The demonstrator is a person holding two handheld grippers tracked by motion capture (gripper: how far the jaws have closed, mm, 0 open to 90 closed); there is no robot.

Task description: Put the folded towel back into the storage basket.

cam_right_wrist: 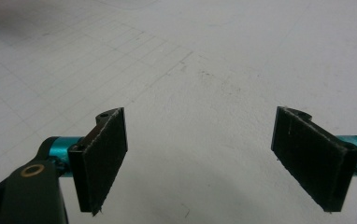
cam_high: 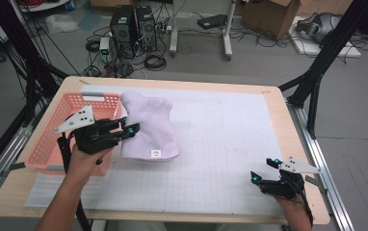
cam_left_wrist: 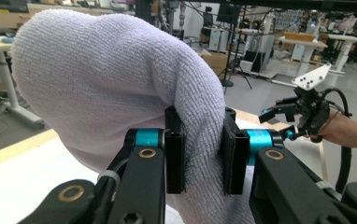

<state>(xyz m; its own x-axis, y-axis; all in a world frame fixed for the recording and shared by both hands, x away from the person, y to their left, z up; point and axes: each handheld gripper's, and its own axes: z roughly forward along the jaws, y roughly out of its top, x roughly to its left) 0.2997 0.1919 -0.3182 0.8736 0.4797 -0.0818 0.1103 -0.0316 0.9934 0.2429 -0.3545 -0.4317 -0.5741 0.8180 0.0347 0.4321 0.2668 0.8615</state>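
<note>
- left gripper [cam_high: 130, 129] clamps a fold of the towel [cam_high: 148, 126]; in the left gripper view both pads pinch the pile tight, jaws narrow on the cloth [cam_left_wrist: 120, 84].
- towel hangs lifted off the mat [cam_high: 220, 144], bunched and draped, lower edge with a small label still near or on the mat; it sits by the left edge of the table [cam_high: 278, 103], just beside the basket [cam_high: 52, 144].
- grip is on the towel's left side, near the basket, probably so it can be swung over the rim and dropped in.
- basket is pink, slotted, at the left edge of the table; cannot tell what is inside.
- right gripper [cam_high: 264, 169] is parked near the front right corner, well apart from the towel, jaws wide and holding nothing; right gripper view shows bare mat [cam_right_wrist: 200, 93] between the pads.
- right hand likely waits out of the way, one-hand job.
- risk: the hanging end could catch on the basket rim.
</note>
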